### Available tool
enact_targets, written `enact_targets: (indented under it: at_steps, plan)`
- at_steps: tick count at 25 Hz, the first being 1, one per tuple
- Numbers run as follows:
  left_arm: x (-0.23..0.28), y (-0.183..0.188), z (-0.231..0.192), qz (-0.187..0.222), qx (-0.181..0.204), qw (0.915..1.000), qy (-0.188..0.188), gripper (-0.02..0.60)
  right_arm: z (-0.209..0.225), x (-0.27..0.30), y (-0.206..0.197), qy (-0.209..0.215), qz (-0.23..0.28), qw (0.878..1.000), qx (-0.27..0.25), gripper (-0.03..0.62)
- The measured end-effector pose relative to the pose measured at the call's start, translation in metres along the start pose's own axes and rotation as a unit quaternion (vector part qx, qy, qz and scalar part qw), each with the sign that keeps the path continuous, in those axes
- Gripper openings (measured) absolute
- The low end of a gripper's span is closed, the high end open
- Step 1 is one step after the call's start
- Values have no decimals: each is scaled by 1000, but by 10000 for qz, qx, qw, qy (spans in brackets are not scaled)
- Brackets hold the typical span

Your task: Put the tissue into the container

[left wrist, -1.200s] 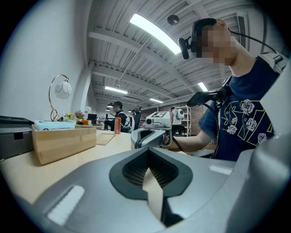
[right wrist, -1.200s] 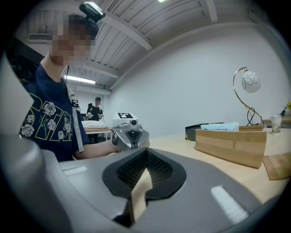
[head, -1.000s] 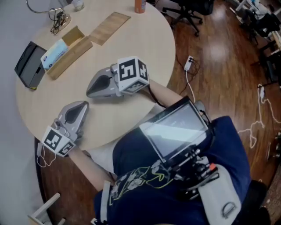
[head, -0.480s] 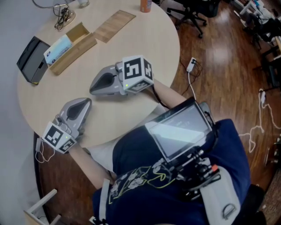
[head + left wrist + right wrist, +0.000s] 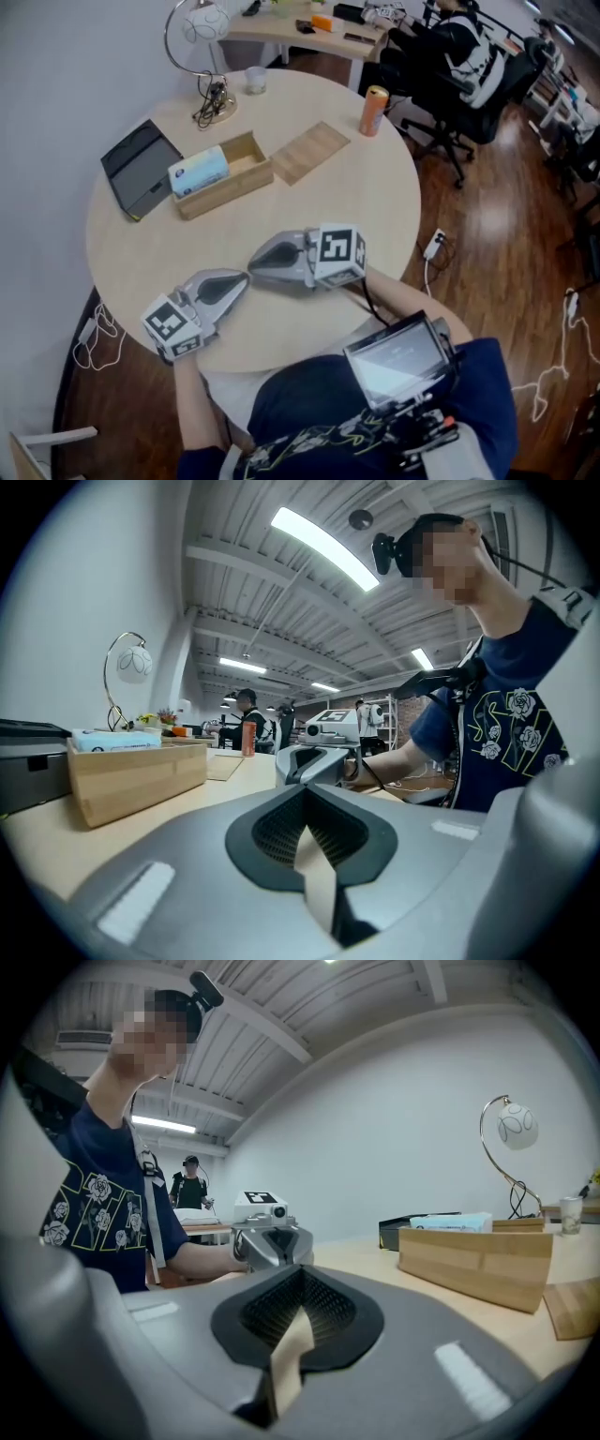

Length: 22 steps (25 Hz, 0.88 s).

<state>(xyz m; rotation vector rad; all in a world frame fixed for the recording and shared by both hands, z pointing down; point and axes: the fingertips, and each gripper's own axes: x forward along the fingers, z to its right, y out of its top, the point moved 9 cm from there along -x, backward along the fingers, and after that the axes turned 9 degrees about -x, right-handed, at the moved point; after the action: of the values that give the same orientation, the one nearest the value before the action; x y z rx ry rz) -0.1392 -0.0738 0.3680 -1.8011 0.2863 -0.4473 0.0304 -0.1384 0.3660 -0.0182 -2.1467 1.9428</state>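
A light blue tissue pack (image 5: 198,170) lies in the left end of an open wooden box (image 5: 246,171) at the table's far left. The pack (image 5: 450,1222) and the box (image 5: 478,1260) also show in the right gripper view. Both grippers rest low over the near part of the round table (image 5: 375,206), tips facing each other and almost meeting. My left gripper (image 5: 242,277) is shut with nothing in it, and so is my right gripper (image 5: 253,266). In the left gripper view my own shut jaws (image 5: 305,803) point at the right gripper (image 5: 314,761).
The flat wooden lid (image 5: 309,152) lies right of the box. A black tablet (image 5: 141,169) lies left of it. A lamp (image 5: 202,28), a cup (image 5: 254,81) and an orange can (image 5: 373,111) stand at the far edge. A person sits at a desk behind.
The head view has pulled back and tilted up, so the whole table and the room behind show. Both grippers stay shut near the same spot, the left tip slightly nearer the right.
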Motion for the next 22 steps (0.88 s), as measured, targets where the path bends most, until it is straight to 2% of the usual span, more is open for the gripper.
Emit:
enact_targets:
  at_steps: [5,8,22]
  plan:
    - [-10,7,-18,135,-66,9987,490,5,5,0,2,-201,43,9998,12,1]
    - [-9,10,-18,147,-40,9987,477,5,8,-3,4,-358,84,9993,6,1]
    - [-2,8,-12,128,-22,9994,306,5,8,-9,-1,-348,120,9993,20,1]
